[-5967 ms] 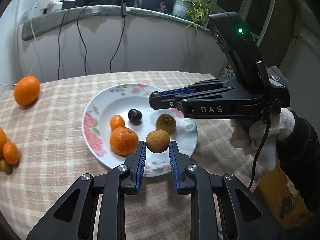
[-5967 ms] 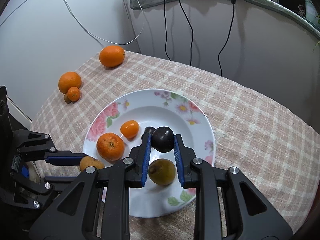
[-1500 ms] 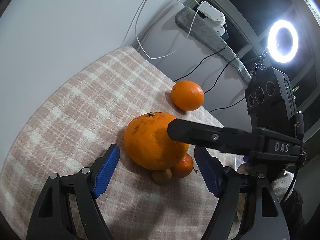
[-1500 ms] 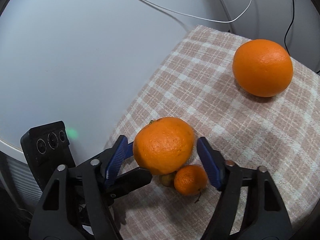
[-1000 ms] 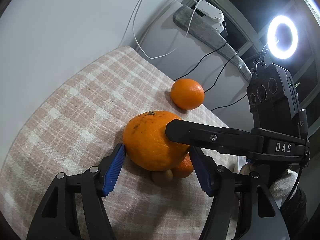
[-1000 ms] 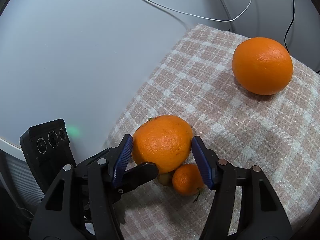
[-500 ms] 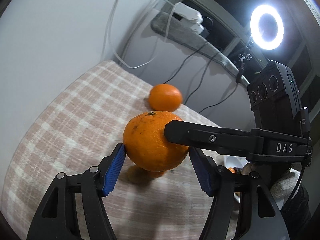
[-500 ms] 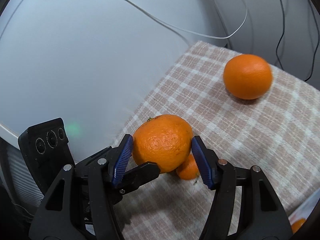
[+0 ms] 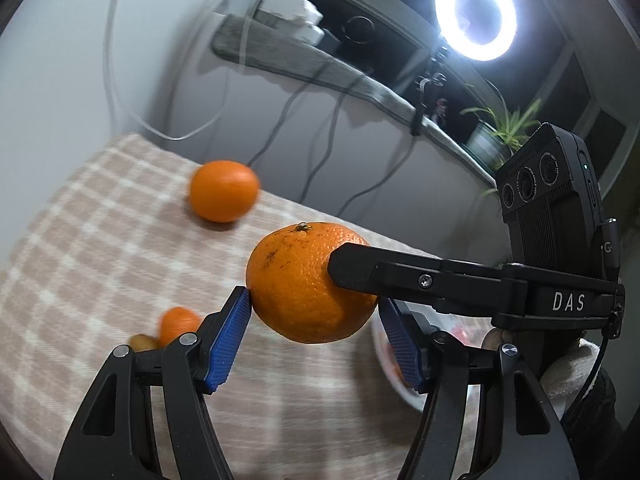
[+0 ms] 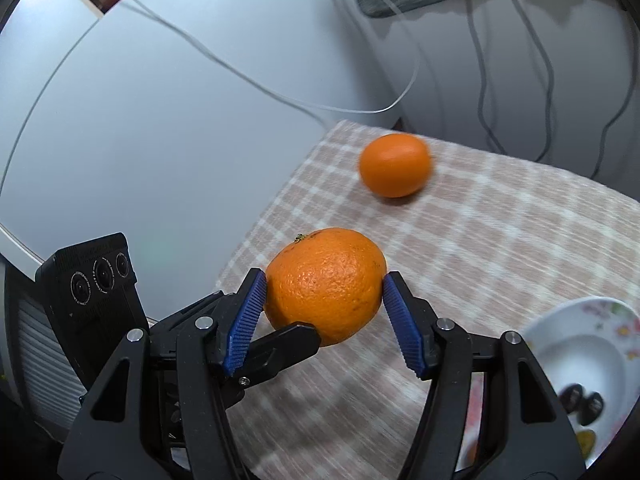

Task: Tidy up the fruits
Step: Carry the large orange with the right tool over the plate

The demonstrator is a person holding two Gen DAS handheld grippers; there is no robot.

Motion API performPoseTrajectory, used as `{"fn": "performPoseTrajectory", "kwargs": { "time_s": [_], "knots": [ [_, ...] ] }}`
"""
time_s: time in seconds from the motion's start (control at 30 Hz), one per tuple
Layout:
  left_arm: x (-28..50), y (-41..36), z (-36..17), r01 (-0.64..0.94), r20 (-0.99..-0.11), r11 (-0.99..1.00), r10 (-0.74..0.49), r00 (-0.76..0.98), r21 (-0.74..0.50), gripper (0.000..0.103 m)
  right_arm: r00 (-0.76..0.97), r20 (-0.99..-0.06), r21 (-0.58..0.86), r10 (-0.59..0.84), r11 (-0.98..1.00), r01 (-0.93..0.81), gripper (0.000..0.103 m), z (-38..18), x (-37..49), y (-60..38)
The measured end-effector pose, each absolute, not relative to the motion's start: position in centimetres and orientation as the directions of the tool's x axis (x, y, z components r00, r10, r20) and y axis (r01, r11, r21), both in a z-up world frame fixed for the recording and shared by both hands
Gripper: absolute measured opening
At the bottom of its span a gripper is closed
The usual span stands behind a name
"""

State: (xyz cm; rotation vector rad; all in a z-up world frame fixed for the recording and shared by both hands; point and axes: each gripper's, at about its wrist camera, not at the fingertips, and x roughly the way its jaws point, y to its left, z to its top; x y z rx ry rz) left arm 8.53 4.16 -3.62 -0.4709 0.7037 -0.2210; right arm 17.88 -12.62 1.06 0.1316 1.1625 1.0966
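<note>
A large orange (image 9: pixel 308 284) hangs above the checked tablecloth, clamped from two sides at once. My left gripper (image 9: pixel 314 320) is shut on it, blue pads on its sides. My right gripper (image 10: pixel 324 308) is shut on the same large orange (image 10: pixel 326 284), crossing the left one. The flowered plate (image 10: pixel 560 340) lies at the lower right of the right wrist view and peeks out behind the fingers in the left wrist view (image 9: pixel 396 384). A second orange (image 9: pixel 224 190) rests further back on the cloth, also in the right wrist view (image 10: pixel 395 170).
A small tangerine (image 9: pixel 178 322) and a small brown fruit (image 9: pixel 142 342) lie on the cloth at the left. Dark fruits (image 10: pixel 580 398) sit in the plate. Cables hang down the wall behind. A ring light (image 9: pixel 474 20) and a potted plant (image 9: pixel 498 132) stand at the back.
Both grippers closed on the large orange and lifted it off the cloth, then carried it away from the small fruits toward the plate, which has come into view.
</note>
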Motion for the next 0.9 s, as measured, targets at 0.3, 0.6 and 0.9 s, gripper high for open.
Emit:
{"fn": "performPoseTrajectory", "kwargs": {
  "time_s": [0.3,0.6,0.9],
  "knots": [
    [11.3,-1.5,-3.4,0.132,-0.575,0.873,-0.416,0.705,-0.47,0.066,0.056,-0.663,0.598,0.746,0.573,-0.561,0.064,0.9,19.7,-18.9],
    [13.9,-6.4,-4.0,0.198,-0.608,0.876,-0.452,0.653,-0.439,0.066,0.11,-0.657,0.617,0.746,0.616,-0.491,0.064,-0.5,21.7,-24.5],
    [15.2,-9.3,-4.6,0.227,-0.639,0.898,-0.43,0.638,-0.378,0.066,0.131,-0.631,0.648,0.765,0.612,-0.453,0.064,-2.2,23.3,-27.1]
  ]
}}
